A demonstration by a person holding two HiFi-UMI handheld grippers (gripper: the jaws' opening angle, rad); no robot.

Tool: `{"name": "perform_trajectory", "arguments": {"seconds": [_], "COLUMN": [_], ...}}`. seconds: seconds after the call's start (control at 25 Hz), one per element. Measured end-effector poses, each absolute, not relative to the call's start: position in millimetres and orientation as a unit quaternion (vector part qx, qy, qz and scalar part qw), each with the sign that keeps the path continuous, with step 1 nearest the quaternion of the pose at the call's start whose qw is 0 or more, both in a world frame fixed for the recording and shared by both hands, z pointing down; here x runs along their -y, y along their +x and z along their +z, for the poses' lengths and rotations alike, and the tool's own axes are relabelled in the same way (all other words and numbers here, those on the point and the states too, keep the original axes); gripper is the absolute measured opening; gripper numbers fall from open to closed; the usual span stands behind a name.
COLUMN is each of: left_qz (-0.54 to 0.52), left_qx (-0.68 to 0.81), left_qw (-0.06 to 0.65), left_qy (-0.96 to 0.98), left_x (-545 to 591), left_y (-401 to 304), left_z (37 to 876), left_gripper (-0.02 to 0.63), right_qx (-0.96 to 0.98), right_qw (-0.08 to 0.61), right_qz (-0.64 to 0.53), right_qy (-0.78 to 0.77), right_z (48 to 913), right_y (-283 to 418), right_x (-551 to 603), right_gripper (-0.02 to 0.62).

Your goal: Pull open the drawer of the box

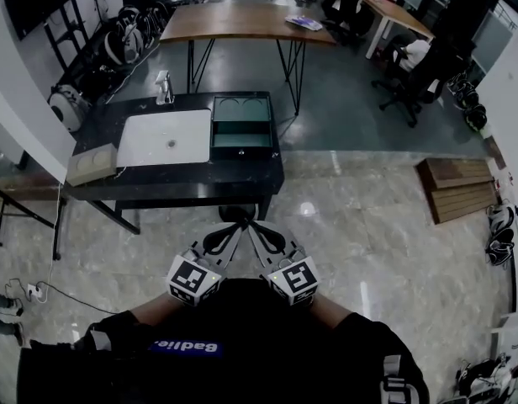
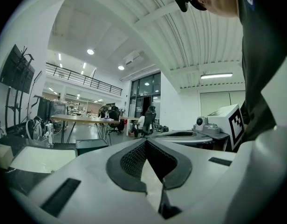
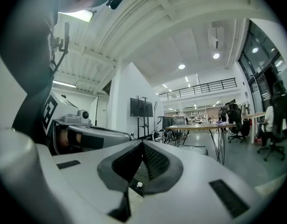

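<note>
A dark green box [image 1: 240, 123] stands on the black table [image 1: 200, 179], far ahead of me. Its top has two round recesses, and its drawer front faces me. In the left gripper view the box [image 2: 92, 145] shows low at the left, beyond the jaws. Both grippers are held close to the person's body, well short of the table. My left gripper [image 1: 229, 231] [image 2: 146, 142] is shut, with nothing between its jaws. My right gripper [image 1: 257, 230] [image 3: 142, 143] is also shut and empty. Their tips almost touch each other.
Left of the box lies a white board [image 1: 164, 138], with a beige case [image 1: 91, 163] at the table's left end and a small bottle [image 1: 164, 87] behind. A wooden table [image 1: 242, 22] stands farther back. Wooden pallets [image 1: 459, 188] lie on the floor at right.
</note>
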State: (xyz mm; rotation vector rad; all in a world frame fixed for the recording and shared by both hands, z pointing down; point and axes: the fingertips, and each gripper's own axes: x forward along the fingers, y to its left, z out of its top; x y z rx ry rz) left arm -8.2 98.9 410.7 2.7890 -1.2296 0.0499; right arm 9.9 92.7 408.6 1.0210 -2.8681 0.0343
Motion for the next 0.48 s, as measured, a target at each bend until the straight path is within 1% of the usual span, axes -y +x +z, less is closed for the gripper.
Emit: {"name": "perform_trajectory", "arguments": {"seconds": [0.48], "left_qz": [0.013], "left_qx": [0.413], "left_qw": [0.046], "left_qy": [0.909], "left_x": [-94.9], "left_y": [-18.0], "left_z": [408.7], "left_gripper": [0.002], "right_qx": [0.94], "right_qw": [0.059], "right_qz": [0.012], "right_qy": [0.335], "right_z": [413.6], "right_y": [4.6], "right_x": [-85.4], "right_gripper": [0.0]}}
